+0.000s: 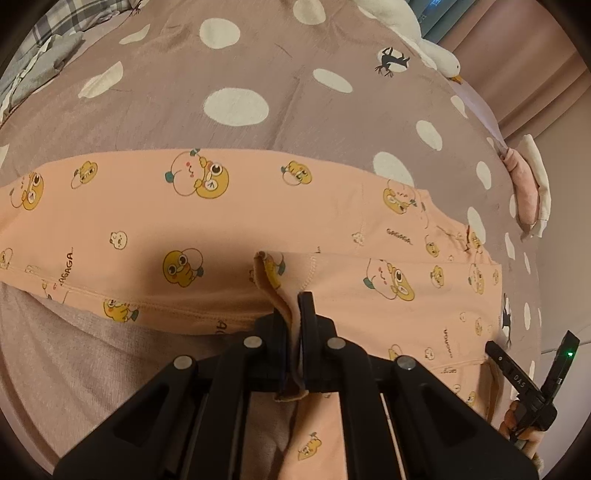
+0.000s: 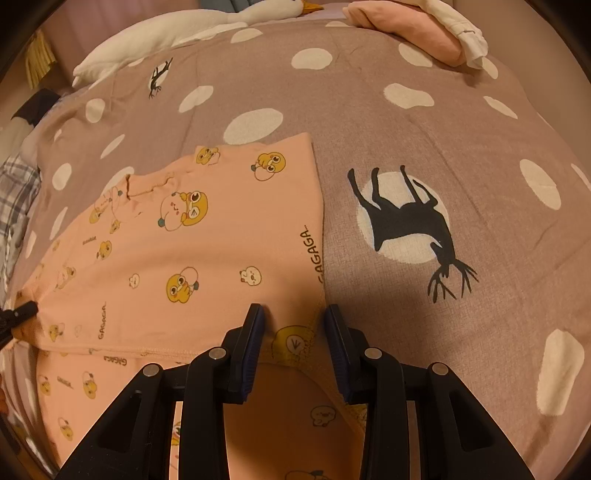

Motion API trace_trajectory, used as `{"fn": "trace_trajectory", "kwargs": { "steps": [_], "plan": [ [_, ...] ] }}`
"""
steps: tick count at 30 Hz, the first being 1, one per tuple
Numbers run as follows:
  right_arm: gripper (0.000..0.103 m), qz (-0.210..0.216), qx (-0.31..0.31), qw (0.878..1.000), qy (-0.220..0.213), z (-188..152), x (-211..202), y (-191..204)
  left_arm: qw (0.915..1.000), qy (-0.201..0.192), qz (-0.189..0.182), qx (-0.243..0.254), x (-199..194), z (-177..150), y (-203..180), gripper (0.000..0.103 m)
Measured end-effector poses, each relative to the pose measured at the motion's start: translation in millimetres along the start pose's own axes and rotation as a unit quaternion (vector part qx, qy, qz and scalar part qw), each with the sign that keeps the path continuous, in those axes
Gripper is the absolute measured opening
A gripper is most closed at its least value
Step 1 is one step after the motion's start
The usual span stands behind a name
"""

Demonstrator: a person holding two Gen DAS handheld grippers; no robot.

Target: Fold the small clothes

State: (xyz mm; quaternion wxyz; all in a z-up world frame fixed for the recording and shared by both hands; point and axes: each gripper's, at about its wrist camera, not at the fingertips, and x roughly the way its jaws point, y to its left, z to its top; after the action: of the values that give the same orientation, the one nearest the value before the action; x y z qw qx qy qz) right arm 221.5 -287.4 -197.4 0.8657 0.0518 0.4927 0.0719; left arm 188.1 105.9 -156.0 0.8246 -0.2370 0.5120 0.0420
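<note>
Two grippers work one peach garment (image 1: 229,221) with a cartoon duck print, spread on a mauve bedspread (image 1: 258,74) dotted with white ovals, lying toward the bed's near edge.

On the left side, the left gripper (image 1: 293,306) has its jaws closed tight on a thin bunched flap of the peach cloth, a hemmed piece that rises out of the pinch and curls over. Only a narrow strip is caught, so my worry is that the cloth could slide out if it is carried sideways, or that the fold would drag the layer beneath and leave a ridge.

Further right, the right gripper (image 2: 293,314) stands with its jaws partly apart over the garment's near right corner. Cloth sits between the pads, but I cannot tell whether they press on it; they look clear of it. If that corner is not pinned or lifted in step with the left, the fold would likely skew, one side travelling while the other stays flat.

Off toward the bed's far right corner lie folded pink and white clothes (image 2: 424,33), with a white goose toy (image 2: 184,33) along the far edge, both well apart from the work.
</note>
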Motion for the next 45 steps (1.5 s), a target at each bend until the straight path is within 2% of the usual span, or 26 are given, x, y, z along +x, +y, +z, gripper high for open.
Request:
{"fn": "trace_trajectory", "kwargs": {
  "steps": [8, 17, 21, 26, 35, 40, 42, 45],
  "plan": [
    [0.036, -0.001, -0.001, 1.0, 0.0, 0.2, 0.4, -0.2, 0.9999, 0.009, 0.007, -0.009, 11.7, -2.4, 6.8, 0.011],
    [0.036, -0.004, -0.001, 1.0, -0.001, 0.0, 0.4, 0.6, 0.9997, 0.011, -0.012, -0.019, 8.3, -4.0, 14.8, 0.014],
    [0.036, -0.004, 0.0, 1.0, -0.002, -0.6, 0.5, 0.1, 0.9997, 0.004, 0.004, -0.022, 2.1, -4.5, 20.6, 0.014],
    [0.036, -0.01, -0.001, 1.0, -0.003, -1.0, 0.9, 3.3, 0.9992, 0.009, -0.013, -0.037, 3.8, -6.1, 30.6, 0.014],
    [0.036, -0.024, -0.003, 1.0, -0.006, -1.9, 1.8, 5.7, 0.9987, -0.003, -0.008, -0.05, -1.1, -16.1, 33.9, 0.014],
    [0.036, -0.034, -0.001, 0.999, -0.007, -2.5, -1.2, 9.1, 0.998, 0.0, -0.006, -0.063, -13.5, -23.2, 40.5, 0.014],
    [0.036, -0.032, 0.007, 0.999, -0.01, -3.7, -4.9, 7.3, 0.9979, -0.009, -0.004, -0.065, -24.0, -25.1, 43.5, 0.011],
    [0.036, -0.035, 0.007, 0.999, -0.019, -6.4, -16.9, 6.6, 0.9969, -0.031, 0.0, -0.072, -44.9, -26.8, 50.6, 0.016]
  ]
}}
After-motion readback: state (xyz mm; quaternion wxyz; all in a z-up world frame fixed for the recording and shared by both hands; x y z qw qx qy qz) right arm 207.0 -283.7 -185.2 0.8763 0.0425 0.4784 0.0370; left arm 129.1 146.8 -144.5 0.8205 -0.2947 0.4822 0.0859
